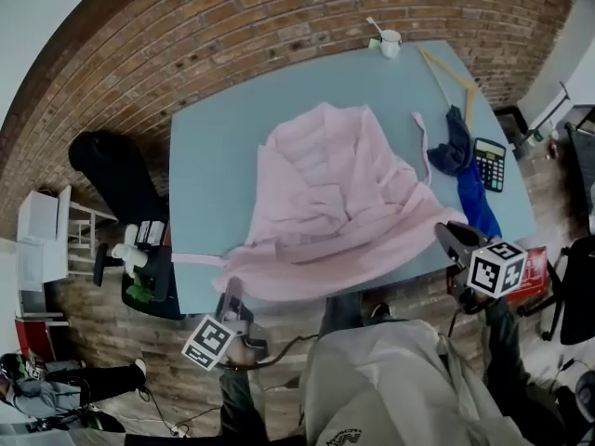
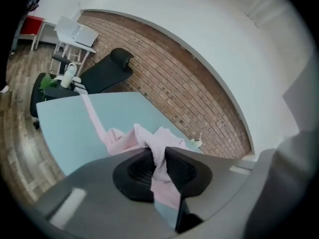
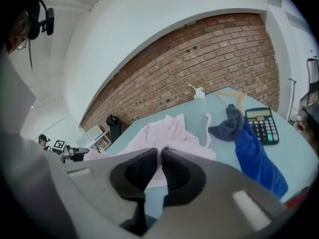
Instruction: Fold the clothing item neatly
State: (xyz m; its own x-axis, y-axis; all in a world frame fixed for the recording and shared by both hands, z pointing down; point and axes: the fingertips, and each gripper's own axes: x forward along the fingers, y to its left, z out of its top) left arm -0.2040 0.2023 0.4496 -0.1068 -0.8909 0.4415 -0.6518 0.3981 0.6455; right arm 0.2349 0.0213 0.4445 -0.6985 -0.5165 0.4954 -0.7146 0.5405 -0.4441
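The pink robe (image 1: 325, 203) lies rumpled on the desk (image 1: 209, 175) and stretches away from the person, its near hem running side to side between the left claw (image 2: 158, 156) and the right claw (image 3: 160, 156), each clenched on one end.

The left gripper (image 2: 160, 156) and right gripper (image 3: 159, 156) share grey plastic bodies with black ribbed pads (image 2: 139, 171). Behind the fingers (image 3: 180, 172) each carries a white cube (image 1: 496, 268) of black square markers. The person wears a pale grey top (image 1: 390, 379) and dark sleeves (image 1: 504, 342).
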